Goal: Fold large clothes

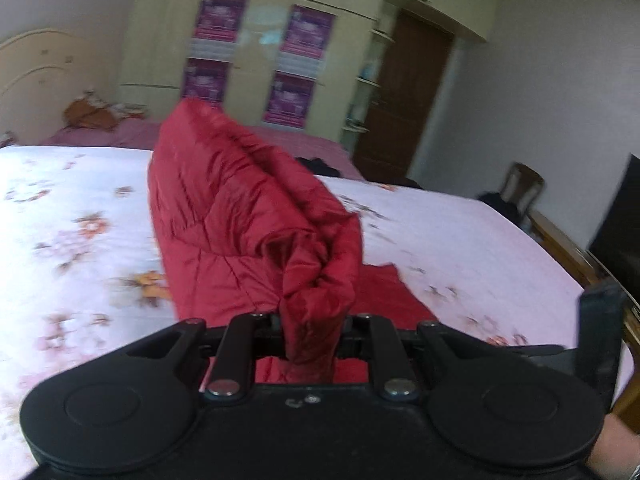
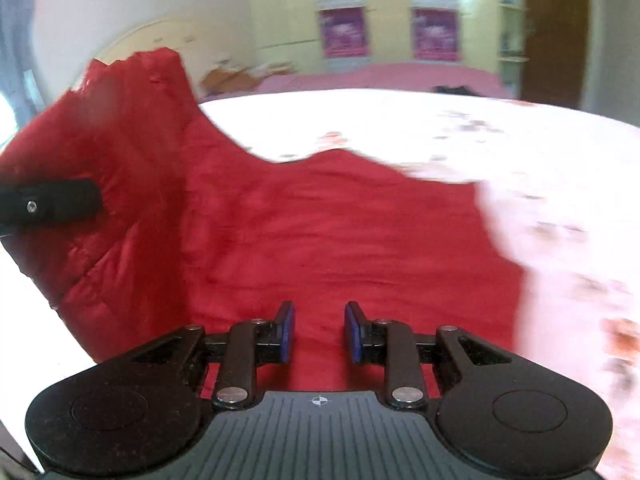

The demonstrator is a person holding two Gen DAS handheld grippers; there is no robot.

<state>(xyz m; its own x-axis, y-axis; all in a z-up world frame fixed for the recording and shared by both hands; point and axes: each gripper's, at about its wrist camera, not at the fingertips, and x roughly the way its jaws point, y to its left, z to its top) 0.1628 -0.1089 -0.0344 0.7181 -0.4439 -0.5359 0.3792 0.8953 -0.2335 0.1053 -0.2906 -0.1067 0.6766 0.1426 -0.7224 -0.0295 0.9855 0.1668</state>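
The left gripper point(image 1: 310, 336) is clamping a bunched fold of the red padded garment point(image 1: 240, 216), and the cloth is rising from its jaws in a tall ridge that is blocking much of the left wrist view of the bed. The rest of the garment point(image 2: 320, 232) is lying spread on the white flowered bedsheet point(image 1: 72, 240), directly under the right gripper point(image 2: 320, 332), whose blue-padded fingers point(image 2: 287, 332) are standing a narrow gap apart with nothing between them. In the right wrist view the lifted part is standing up at the left, with a black bit of the other gripper in front of it. Beyond the sheet a pink cover point(image 1: 120, 134) is carrying an orange-brown heap point(image 1: 92, 114) near the cream headboard point(image 1: 36, 68). Behind are standing a pale wardrobe point(image 1: 256, 40) with purple posters point(image 1: 220, 16), a brown door point(image 1: 404, 96) and a wooden chair point(image 1: 524, 188)
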